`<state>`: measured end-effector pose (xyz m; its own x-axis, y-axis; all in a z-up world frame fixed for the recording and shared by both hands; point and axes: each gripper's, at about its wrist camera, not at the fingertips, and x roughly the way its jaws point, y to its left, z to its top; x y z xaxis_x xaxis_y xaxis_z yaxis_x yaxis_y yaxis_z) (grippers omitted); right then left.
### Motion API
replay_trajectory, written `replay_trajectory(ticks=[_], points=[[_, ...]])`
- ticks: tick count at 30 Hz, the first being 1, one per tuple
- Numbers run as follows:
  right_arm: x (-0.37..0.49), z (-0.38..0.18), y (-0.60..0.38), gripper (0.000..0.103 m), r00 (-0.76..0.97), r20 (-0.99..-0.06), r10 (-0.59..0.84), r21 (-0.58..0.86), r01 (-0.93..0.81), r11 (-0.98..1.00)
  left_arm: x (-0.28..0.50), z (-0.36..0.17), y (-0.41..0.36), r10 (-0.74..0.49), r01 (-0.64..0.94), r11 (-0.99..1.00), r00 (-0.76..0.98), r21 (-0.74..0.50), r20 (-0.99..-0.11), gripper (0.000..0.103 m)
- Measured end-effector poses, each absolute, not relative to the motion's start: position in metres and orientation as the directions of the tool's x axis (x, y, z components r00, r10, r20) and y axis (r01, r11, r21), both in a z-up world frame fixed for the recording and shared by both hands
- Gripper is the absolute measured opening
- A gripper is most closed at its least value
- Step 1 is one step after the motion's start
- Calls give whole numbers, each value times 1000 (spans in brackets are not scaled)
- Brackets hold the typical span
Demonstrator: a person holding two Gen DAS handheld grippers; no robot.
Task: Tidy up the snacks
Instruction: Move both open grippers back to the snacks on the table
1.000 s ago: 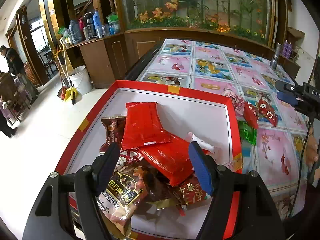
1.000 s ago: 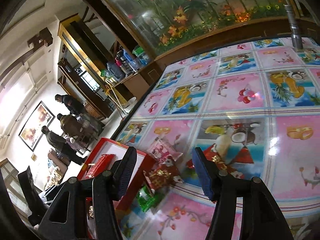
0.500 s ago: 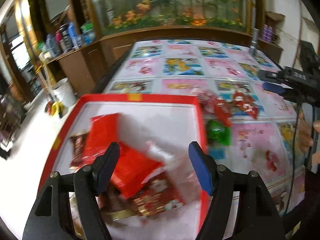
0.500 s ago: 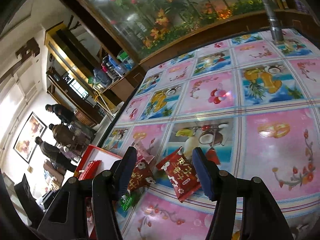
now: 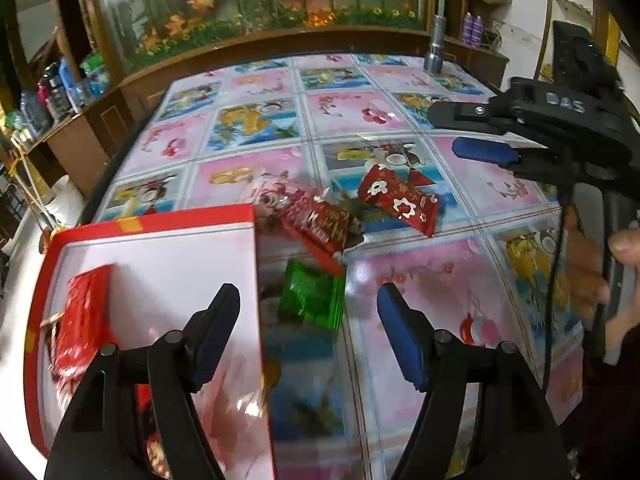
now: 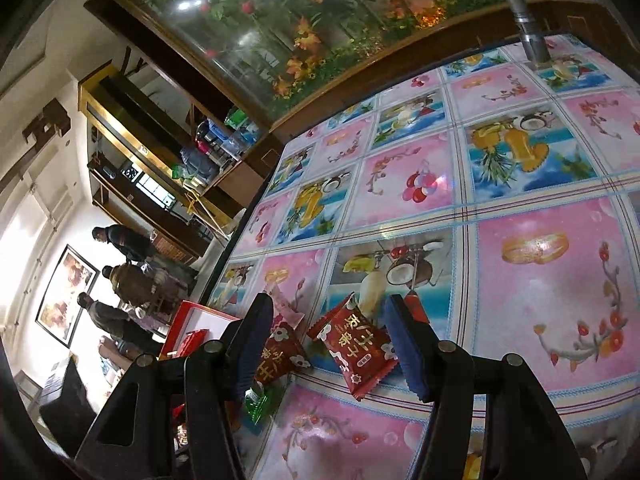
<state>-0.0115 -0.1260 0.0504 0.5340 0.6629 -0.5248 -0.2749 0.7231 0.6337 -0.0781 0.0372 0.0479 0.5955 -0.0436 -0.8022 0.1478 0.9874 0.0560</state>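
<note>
A red-rimmed box (image 5: 152, 220) with a white floor holds red snack packets (image 5: 82, 316) at the left. Beside its right wall a green packet (image 5: 312, 300) lies on the table, and my left gripper (image 5: 307, 294) hovers open above it, its pads clear of it. Two red flowered packets (image 5: 316, 228) (image 5: 396, 200) and a pink one (image 5: 276, 196) lie beyond. My right gripper (image 6: 328, 303) is open, with one red packet (image 6: 352, 348) lying flat between its fingers, not pinched. The other red packet (image 6: 280, 354) and the green packet (image 6: 256, 400) are partly hidden by its left finger.
The table (image 5: 400, 100) wears a glossy pink and blue picture cloth. A metal flask (image 5: 436, 48) stands at its far edge, before a wooden counter and a flower-filled glass wall. A hand (image 5: 592, 272) holds the right gripper (image 5: 472, 132). People (image 6: 128, 280) stand far left.
My left gripper swung right, from over the box's packets to over the green packet on the table. My right gripper closed in on the red packet, then held still.
</note>
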Motion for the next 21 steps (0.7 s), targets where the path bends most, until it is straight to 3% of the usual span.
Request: replay_trajectory(ticks=[12, 17, 21], points=[[-10, 52, -129, 60, 525, -515, 678, 657, -267, 705, -25, 28, 13, -77, 219, 975, 520, 46, -851, 71], [-10, 52, -131, 60, 530, -509, 678, 658, -267, 704, -25, 26, -5, -210, 319, 946, 488, -50, -847, 70], [-8, 51, -134, 61, 533, -512, 673, 660, -258, 706, -51, 47, -33, -283, 462, 887, 550, 4, -786, 70]])
